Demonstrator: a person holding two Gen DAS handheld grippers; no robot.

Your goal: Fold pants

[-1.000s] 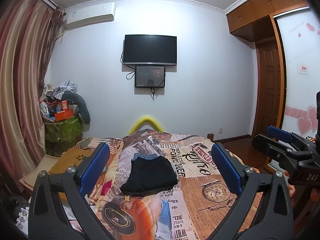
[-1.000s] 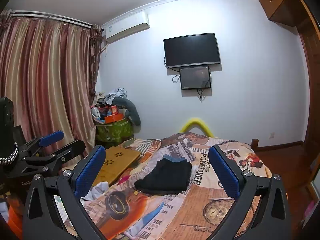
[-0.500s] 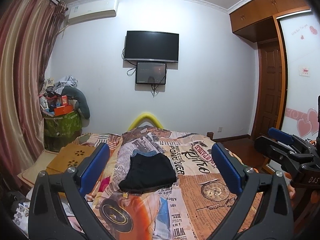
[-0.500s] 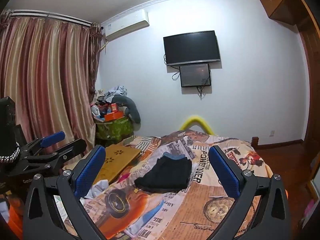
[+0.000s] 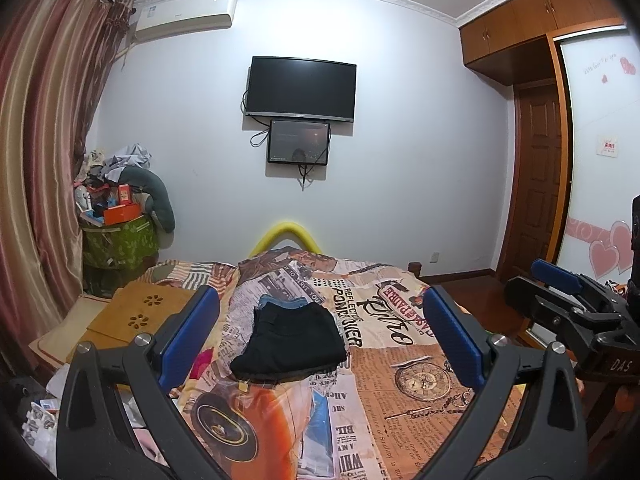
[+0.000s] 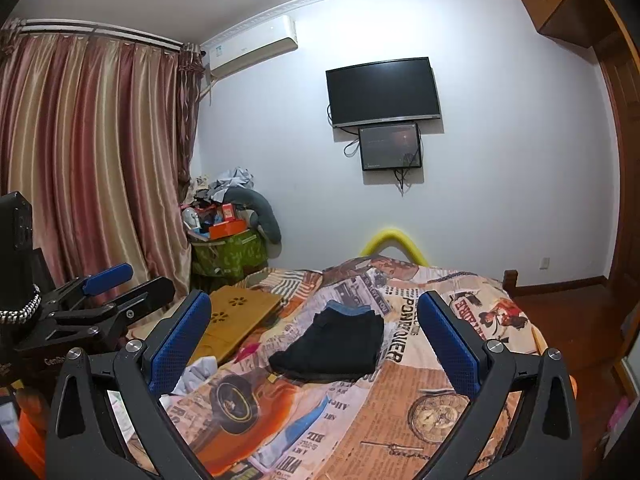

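Observation:
Black pants point(image 5: 292, 340) point(image 6: 336, 346) lie folded in a flat rectangle on the bed, on top of a folded blue denim piece point(image 5: 284, 302) point(image 6: 348, 307) whose far edge peeks out. My left gripper point(image 5: 320, 336) is held well back from the stack, open, with nothing between its blue pads. My right gripper point(image 6: 316, 340) is open and empty too, also well short of the pants. Each gripper shows at the side of the other's view: the right gripper point(image 5: 560, 304) at the right edge, the left gripper point(image 6: 104, 292) at the left edge.
The bed point(image 5: 400, 364) has a newspaper-print cover and a yellow padded footboard point(image 5: 288, 234). A wooden lap tray point(image 5: 136, 320) lies at its left side. Cluttered green box point(image 5: 116, 236) by the curtain; TV point(image 5: 301, 89) on the far wall; wardrobe and door at right.
Both views have tilted slightly upward and backed off a little; the folded pants sit lower in frame. Both grippers stay open and empty.

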